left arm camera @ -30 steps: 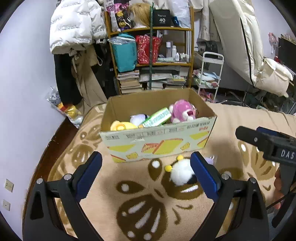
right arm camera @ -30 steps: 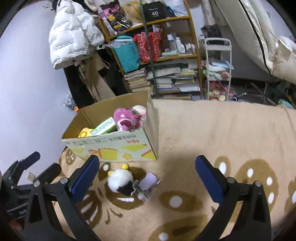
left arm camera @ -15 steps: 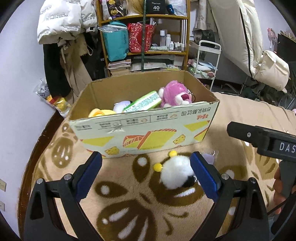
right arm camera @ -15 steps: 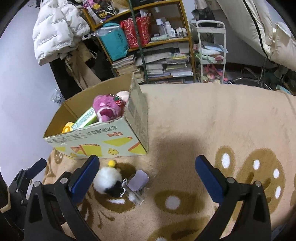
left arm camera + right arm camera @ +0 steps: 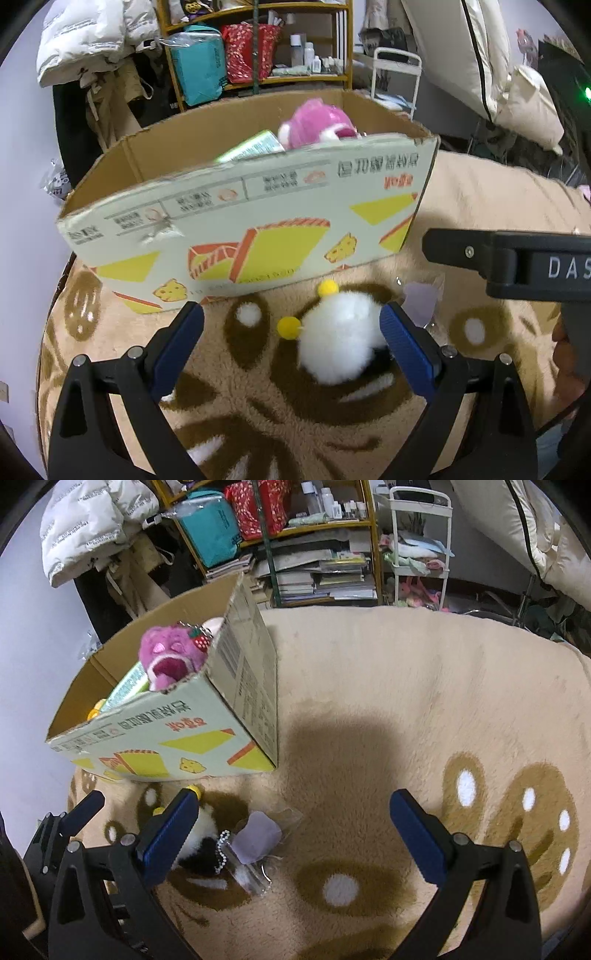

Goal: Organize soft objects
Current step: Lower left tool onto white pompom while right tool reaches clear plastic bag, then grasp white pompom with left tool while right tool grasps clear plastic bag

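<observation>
White and fluffy, the pom-pom toy (image 5: 338,338) lies on the tan rug (image 5: 480,206) just in front of the cardboard box (image 5: 243,236), with two small yellow balls (image 5: 290,327) sticking out of its side nearest the box. The left gripper (image 5: 291,345) hangs low over it with its jaws wide apart; the toy sits between the two blue pads, close against the right-hand pad (image 5: 404,350), while the other pad stands clear of it on the rug. Whether that near pad touches the fur cannot be told. From the right wrist view the same toy (image 5: 201,843) shows a black patch and a bead chain (image 5: 223,849), partly hidden behind a blue pad. Just beside it lies a pale purple piece (image 5: 256,836) in a clear wrapper (image 5: 284,816).

The right gripper (image 5: 293,836) is also spread wide, holding nothing, over bare rug to the right of the toy; its black body (image 5: 517,262) reaches into the left wrist view from the right edge.

Inside the box a pink plush bear (image 5: 171,657) rests against the right wall, a green packet (image 5: 127,688) leans next to it, and something yellow (image 5: 94,712) peeks over the front wall. A white puffer jacket (image 5: 88,33) hangs behind, beside shelves (image 5: 314,528) of books and bags
</observation>
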The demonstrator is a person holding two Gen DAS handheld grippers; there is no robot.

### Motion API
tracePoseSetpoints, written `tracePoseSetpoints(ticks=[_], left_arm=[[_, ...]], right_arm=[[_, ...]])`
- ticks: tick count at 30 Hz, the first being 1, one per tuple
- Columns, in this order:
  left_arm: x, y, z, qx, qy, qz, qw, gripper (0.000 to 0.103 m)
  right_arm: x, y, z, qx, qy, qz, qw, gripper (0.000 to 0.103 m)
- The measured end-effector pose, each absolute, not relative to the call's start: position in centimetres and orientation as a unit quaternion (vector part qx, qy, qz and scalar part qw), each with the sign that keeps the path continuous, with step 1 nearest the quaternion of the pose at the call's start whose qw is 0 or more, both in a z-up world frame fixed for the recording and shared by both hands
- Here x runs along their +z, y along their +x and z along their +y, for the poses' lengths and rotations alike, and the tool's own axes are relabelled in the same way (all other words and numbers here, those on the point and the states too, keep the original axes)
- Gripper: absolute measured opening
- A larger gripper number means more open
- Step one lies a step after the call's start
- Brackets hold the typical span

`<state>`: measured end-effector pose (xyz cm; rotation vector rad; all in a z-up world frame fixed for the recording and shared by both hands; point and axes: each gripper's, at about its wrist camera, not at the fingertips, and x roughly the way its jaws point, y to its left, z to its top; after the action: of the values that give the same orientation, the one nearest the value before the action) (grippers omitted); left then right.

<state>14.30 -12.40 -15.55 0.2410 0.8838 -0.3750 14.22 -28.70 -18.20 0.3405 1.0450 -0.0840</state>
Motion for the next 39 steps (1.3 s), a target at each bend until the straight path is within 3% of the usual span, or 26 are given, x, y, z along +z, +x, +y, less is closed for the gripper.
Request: tracePoseSetpoints(ticks=[13,18,22,25,28,31,34,39], left_arm=[[-17.1,13.9,-13.7,-0.18,0.138,0.431,0.873,0.095],[-18.3,13.6,-14.4,-0.182,0.153,0.434,0.869,0.093],[-18.4,13.5,-14.6,-0.193,0.149,0.436,0.866,0.082],[-18.7,13.5,-14.5,-0.225,0.116,0.457,0.853,0.057],[-18.7,13.2,-14.6,-0.242,0.105,0.461,0.848,0.039],[-18.6,12.8,-14.8,-0.241,0.114,0.454,0.85,0.036],[-18.4,12.8,-14.6,-0.233,0.114,0.454,0.852,0.036],[-18.2,12.7,-14.1,-0.211,0.115,0.454,0.858,0.035]], right_arm=[[-22.0,15.4,-28.6,-0.031,0.184,0.545,0.818,0.103],[-22.9,15.5,-28.4,-0.038,0.173,0.562,0.808,0.096],[-23.0,15.6,-28.4,-0.049,0.18,0.567,0.802,0.088],[-22.9,15.6,-28.6,-0.051,0.187,0.573,0.796,0.083],[-22.8,15.6,-28.8,-0.044,0.197,0.578,0.791,0.075],[-22.5,15.0,-29.2,-0.033,0.207,0.583,0.785,0.064],[-22.2,14.3,-28.7,-0.012,0.218,0.584,0.782,0.041],[-21.9,13.9,-28.7,0.002,0.216,0.583,0.784,0.034]])
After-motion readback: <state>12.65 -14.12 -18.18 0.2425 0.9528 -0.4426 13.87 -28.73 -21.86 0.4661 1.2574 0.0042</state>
